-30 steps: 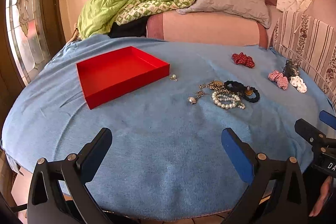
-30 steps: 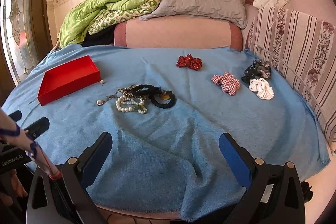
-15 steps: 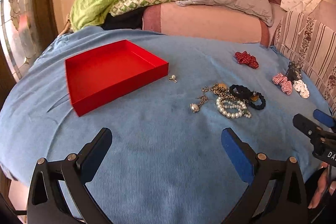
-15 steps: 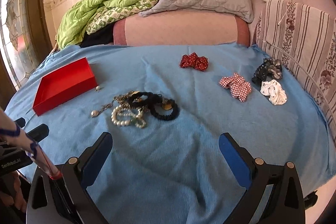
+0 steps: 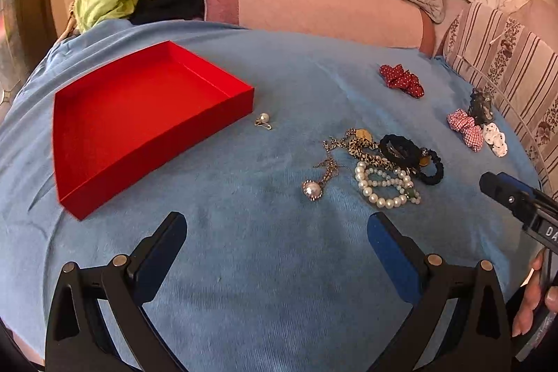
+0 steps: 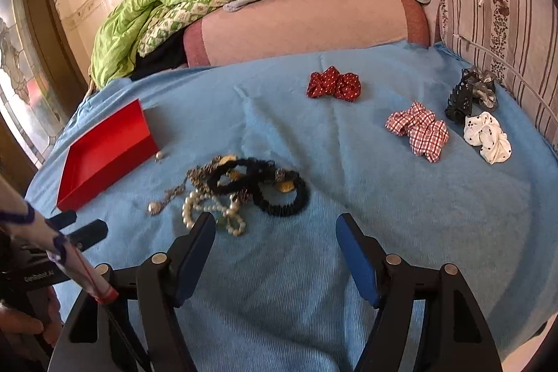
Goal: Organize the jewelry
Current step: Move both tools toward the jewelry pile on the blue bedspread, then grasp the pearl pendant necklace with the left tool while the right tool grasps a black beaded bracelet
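We hold the left gripper [image 5: 275,239] with its jaws wide apart and nothing between them, above the blue blanket [image 5: 265,295]. The right gripper [image 6: 275,239] is also spread and empty, just before the pearl bracelet [image 6: 212,211]. Touching this bracelet lie black hair ties [image 6: 265,187] and a pearl pendant necklace [image 5: 315,183]. Left of the bracelet stands the red tray [image 5: 139,114], a small pearl earring [image 5: 263,120] just beside it.

Counts on the blue blanket
One red tray [image 5: 139,114], four fabric scrunchies [image 6: 418,129], one pearl bracelet [image 5: 383,185], two black hair ties [image 6: 282,196].
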A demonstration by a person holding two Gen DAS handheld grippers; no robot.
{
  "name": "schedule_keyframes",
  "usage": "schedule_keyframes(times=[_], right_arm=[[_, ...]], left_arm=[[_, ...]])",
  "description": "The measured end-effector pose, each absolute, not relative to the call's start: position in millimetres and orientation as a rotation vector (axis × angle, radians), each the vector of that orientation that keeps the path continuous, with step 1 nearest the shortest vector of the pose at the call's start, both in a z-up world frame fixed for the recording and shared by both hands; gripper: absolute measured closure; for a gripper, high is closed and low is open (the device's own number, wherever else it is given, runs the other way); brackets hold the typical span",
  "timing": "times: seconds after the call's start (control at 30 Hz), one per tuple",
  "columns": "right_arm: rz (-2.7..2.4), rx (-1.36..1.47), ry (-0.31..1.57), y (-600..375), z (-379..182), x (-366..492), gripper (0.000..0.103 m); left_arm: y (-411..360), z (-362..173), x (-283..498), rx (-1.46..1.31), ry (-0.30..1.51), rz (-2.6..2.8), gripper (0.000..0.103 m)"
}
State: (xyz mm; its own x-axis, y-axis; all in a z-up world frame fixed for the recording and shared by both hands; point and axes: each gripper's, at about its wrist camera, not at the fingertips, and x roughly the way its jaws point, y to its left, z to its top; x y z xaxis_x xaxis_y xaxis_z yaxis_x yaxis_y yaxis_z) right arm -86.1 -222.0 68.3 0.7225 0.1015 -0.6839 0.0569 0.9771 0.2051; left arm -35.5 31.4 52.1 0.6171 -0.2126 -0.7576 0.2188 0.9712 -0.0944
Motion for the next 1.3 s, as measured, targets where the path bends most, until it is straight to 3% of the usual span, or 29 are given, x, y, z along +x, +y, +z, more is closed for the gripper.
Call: schedule_keyframes(times=[0.27, 0.6, 0.87, 0.93, 1.07, 1.17, 1.3], right_arm=[[0.014, 0.224, 0.792, -224.0, 61.9, -74.0, 0.027], [-0.012, 0.267, 0.813, -236.9, 56.0, -64.0, 0.027], [-0.005, 0.277, 0.867, -239.3, 45.3, -51.2, 0.027], [-0.016, 0.275, 0.877, -241.1, 42.6, -45.0, 0.030], [-0.019, 0.283, 0.913, -244.2, 33.8, -31.2, 0.047], [-0.023, 0.297, 0.943, -244.9, 25.6, -20.9, 0.049], [-0.024, 0.273, 0.962, -241.2, 18.5, -8.8, 0.059]], left_arm=[[17.9, 37.7, -7.8, 0.056, 0.909, -0.257, 0.001], [5.2, 18.2, 14.4, 0.107, 0.956, -0.281, 0.034], [-10.4, 11.0, 23.4, 0.173, 0.942, -0.293, 0.046], [-12.5, 10.5, 25.8, 0.177, 0.933, -0.291, 0.050], [-16.1, 9.2, 26.3, 0.189, 0.919, -0.292, 0.056], [-18.8, 9.7, 24.9, 0.199, 0.917, -0.302, 0.062], [-21.7, 9.7, 22.9, 0.209, 0.911, -0.301, 0.066]])
